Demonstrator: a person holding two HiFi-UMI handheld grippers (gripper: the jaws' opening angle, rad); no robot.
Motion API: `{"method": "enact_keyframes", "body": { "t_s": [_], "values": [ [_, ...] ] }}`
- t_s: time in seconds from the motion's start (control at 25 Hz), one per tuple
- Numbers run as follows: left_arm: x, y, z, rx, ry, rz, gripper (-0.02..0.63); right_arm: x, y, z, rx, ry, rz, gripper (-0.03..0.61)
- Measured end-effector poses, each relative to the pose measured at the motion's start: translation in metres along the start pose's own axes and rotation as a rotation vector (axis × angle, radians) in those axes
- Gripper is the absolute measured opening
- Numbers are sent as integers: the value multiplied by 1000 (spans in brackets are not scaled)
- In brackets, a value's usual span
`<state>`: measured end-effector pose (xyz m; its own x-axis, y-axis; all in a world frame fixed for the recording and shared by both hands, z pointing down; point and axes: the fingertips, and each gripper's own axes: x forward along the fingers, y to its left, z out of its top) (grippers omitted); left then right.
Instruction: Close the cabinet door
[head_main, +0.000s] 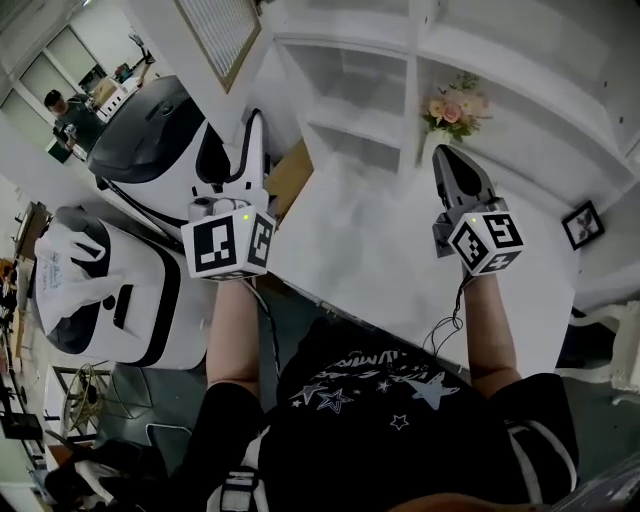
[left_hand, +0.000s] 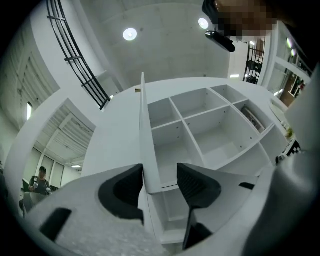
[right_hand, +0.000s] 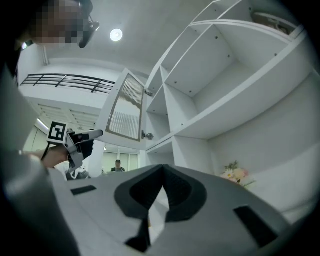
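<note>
At head view's top, cabinet door (head_main: 215, 38) is cropped.

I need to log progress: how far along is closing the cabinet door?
Done: nothing yet; the cabinet door stands open, swung out from the shelves. In hand: the left tool has the door's edge between its jaws, one pad not yet touching; the right tool is shut and empty. Left: grip, swing the door shut.
</note>
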<state>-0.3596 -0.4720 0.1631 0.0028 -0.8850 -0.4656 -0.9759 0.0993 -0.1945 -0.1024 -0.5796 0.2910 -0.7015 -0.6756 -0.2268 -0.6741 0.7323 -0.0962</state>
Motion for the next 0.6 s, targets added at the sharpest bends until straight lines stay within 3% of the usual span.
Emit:
{"method": "enact_keyframes", "body": {
  "t_s": [0.16, 0.32, 0.6],
  "values": [
    [6, -23, 2, 27, -43, -40, 128, -12, -13, 1, -20, 5, -54, 6],
    [19, -56, 1, 24, -75, -116, 164, -24, -21, 4, -38, 10, -100, 6],
    [53, -110, -6, 18, -81, -147, 191, -46, -39, 12, -66, 12, -161, 6]
  ]
}}
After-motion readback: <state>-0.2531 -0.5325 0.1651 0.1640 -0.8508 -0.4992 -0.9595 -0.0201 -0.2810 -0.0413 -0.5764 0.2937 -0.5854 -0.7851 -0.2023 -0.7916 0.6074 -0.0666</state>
